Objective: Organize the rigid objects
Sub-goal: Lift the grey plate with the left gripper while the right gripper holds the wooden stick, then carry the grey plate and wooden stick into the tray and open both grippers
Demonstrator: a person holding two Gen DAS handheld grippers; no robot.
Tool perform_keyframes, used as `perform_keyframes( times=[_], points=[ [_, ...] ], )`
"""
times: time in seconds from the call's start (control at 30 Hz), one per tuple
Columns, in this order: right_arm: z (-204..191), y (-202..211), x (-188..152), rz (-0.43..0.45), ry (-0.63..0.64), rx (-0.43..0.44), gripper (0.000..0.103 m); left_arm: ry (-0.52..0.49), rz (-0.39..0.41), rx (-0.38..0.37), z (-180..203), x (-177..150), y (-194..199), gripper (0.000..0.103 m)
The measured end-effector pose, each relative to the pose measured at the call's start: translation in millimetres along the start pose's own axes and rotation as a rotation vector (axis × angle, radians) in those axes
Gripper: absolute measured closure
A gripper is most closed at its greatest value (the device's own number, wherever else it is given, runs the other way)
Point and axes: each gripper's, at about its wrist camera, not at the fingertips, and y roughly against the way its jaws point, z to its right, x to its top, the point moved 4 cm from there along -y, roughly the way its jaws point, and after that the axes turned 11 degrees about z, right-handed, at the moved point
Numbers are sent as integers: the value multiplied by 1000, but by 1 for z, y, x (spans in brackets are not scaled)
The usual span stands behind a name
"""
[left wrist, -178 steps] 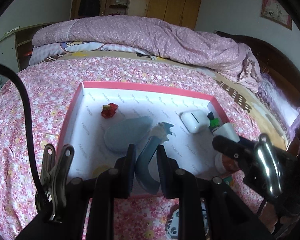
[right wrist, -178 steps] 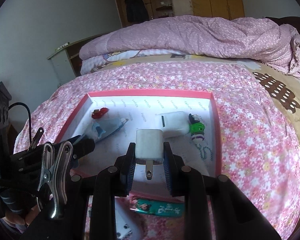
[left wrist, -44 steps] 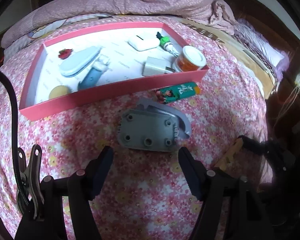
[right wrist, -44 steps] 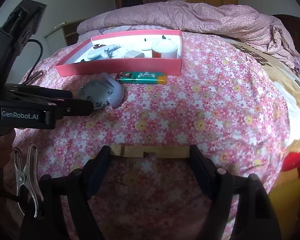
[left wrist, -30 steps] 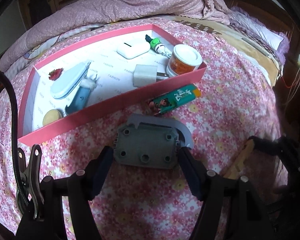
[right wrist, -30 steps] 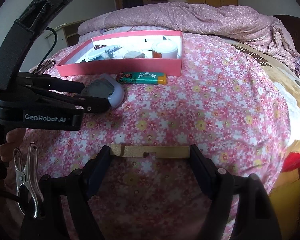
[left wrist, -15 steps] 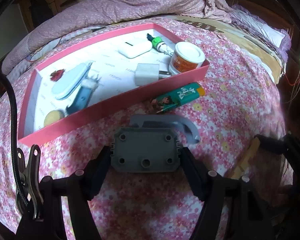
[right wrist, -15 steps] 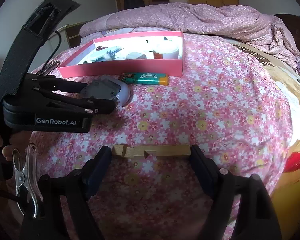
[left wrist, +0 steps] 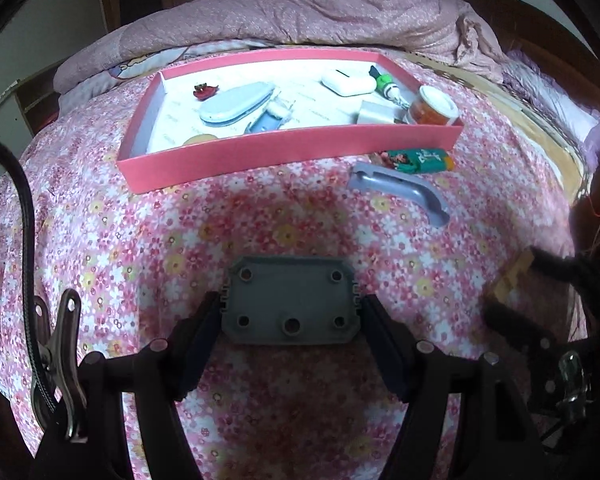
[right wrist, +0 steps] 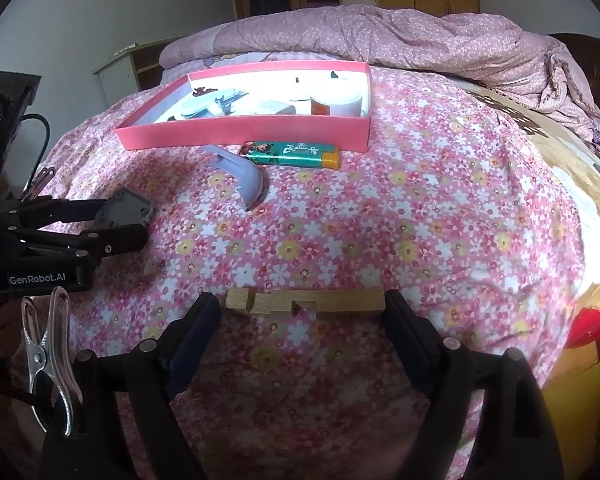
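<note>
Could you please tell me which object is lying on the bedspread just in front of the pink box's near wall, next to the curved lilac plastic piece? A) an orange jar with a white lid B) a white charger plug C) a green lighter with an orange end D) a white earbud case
C: the green lighter lies on the flowered bedspread outside the pink box, beside the curved lilac piece; the other three sit inside the box.

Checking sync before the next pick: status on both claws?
Left claw shut on grey plate, lifted. Right claw opening around wooden block on the bedspread. Lighter and curved grey piece lie before pink tray.
</note>
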Motion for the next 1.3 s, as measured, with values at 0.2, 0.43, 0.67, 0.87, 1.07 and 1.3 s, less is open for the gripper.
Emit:
perform_keyframes(
  times=[0.2,0.43,0.67,0.87,1.07,1.3],
  points=[
    [-5,-2,-1,-9,34,-34,18,7,38,12,2,-3,2,29],
    [-6,-2,-3,-9,49,-58,17,9,68,13,2,-4,3,29],
    [-6,-2,-2,-8,38,-66,17,9,85,14,3,-6,4,29],
    [-5,1,-2,7,33,-67,24,18,95,17,3,-7,6,30],
    [-5,2,-1,18,24,-65,24,54,96,-3,0,-4,10,30],
    [-5,3,3,36,-7,-38,24,82,109,14,-9,0,18,30]
  ],
)
